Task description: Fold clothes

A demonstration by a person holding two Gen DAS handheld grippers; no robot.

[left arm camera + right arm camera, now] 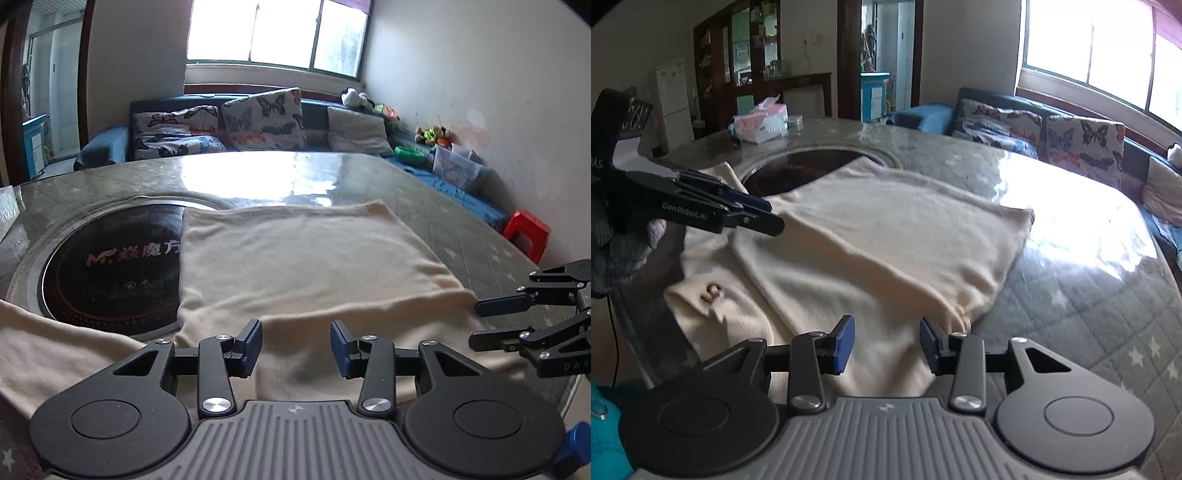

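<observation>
Cream garment [303, 258] lies part-folded on the table [424, 184]; left gripper [296, 349] and right gripper [887, 345] hover over it, fingers spread.

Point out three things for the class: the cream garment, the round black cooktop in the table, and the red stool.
cream garment [295, 258], left wrist view, middle of the folded top layer.
round black cooktop [110, 266], left wrist view, on its dark glass by the logo.
red stool [526, 230], left wrist view, on its seat.

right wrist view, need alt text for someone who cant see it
A partly folded cream garment lies on a glossy round table, partly covering a dark inset cooktop. The right tool hovers open at its near edge; the left tool reaches in from the left.
</observation>
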